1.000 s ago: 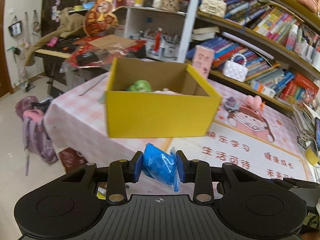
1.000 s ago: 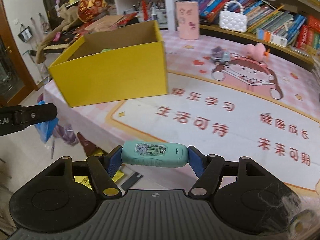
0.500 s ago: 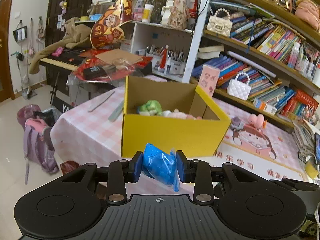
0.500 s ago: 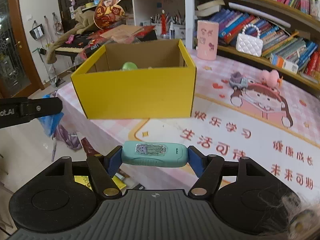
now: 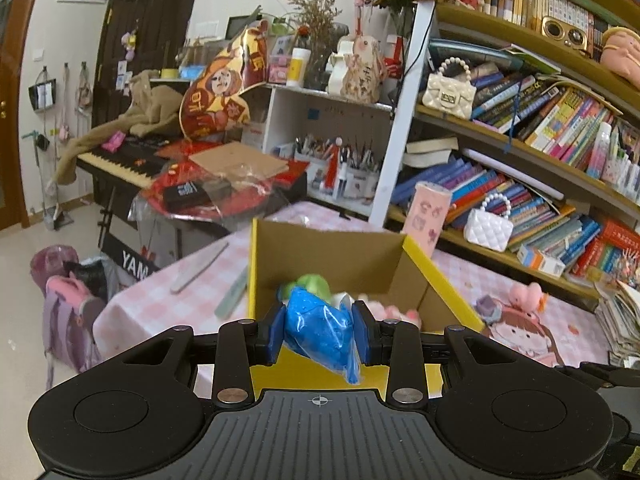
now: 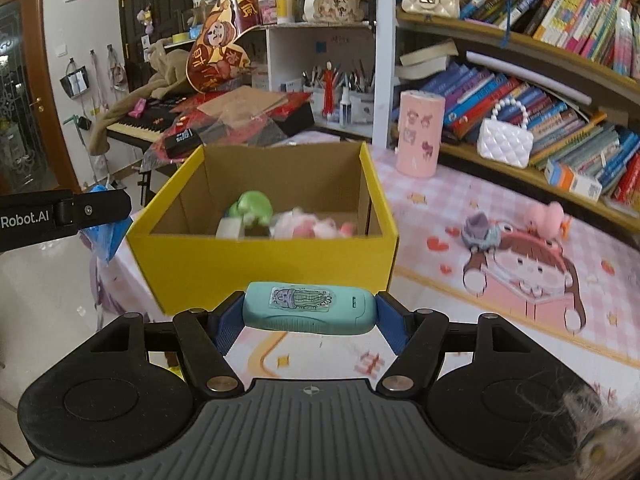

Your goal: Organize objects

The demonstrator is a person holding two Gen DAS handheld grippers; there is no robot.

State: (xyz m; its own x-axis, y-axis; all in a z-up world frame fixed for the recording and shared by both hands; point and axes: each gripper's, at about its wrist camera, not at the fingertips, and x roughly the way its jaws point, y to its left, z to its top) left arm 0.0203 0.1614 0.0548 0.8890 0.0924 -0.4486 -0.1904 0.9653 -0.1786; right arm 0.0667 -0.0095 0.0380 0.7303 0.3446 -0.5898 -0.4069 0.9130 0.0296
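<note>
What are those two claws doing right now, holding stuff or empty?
Left gripper: closed on a crumpled blue plastic-wrapped packet.
Right gripper: closed on a long teal plastic case with a sticker, gripped by its ends.

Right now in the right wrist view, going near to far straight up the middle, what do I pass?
Teal case held in the right tool → yellow box → green toy inside it → pen pots on the white shelf.

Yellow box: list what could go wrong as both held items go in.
1. The yellow box sits near the table edge; a bump from either tool might shove it off.
2. The blue bag has a loose tail that may catch on the rim.
3. The teal case is held only by its ends and could pivot out.
</note>
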